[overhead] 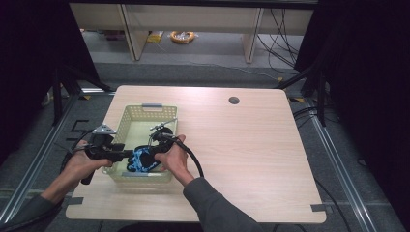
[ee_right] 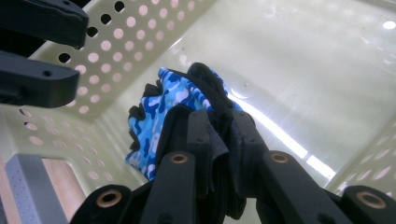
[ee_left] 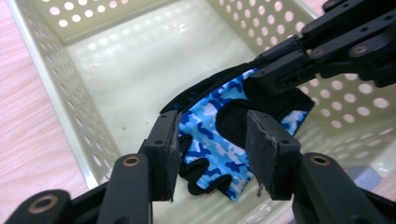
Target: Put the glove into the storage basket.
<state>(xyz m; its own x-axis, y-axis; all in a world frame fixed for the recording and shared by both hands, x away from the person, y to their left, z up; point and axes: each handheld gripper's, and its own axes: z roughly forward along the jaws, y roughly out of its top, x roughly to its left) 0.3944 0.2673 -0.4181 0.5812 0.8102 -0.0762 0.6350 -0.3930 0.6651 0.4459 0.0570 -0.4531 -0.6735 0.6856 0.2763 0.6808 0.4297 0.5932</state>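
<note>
A blue camouflage glove (overhead: 140, 159) with black trim hangs inside the pale yellow perforated basket (overhead: 145, 113), near its front wall. My right gripper (ee_right: 219, 135) is shut on the glove's (ee_right: 163, 98) black cuff and holds it above the basket floor (ee_right: 303, 70). In the left gripper view, that right gripper (ee_left: 280, 70) reaches in from the upper right. My left gripper (ee_left: 212, 154) stands open at the glove's (ee_left: 210, 121) finger end, its pads clear of the fabric. From above, the left gripper (overhead: 129, 153) comes over the basket's left wall, facing the right gripper (overhead: 146, 152).
The basket sits on the left part of a light wooden table (overhead: 241, 159); a round cable hole (overhead: 234, 100) lies at the back right. A grey clip (overhead: 152, 105) marks the basket's far rim. The right gripper's cable (overhead: 193, 157) loops over the table.
</note>
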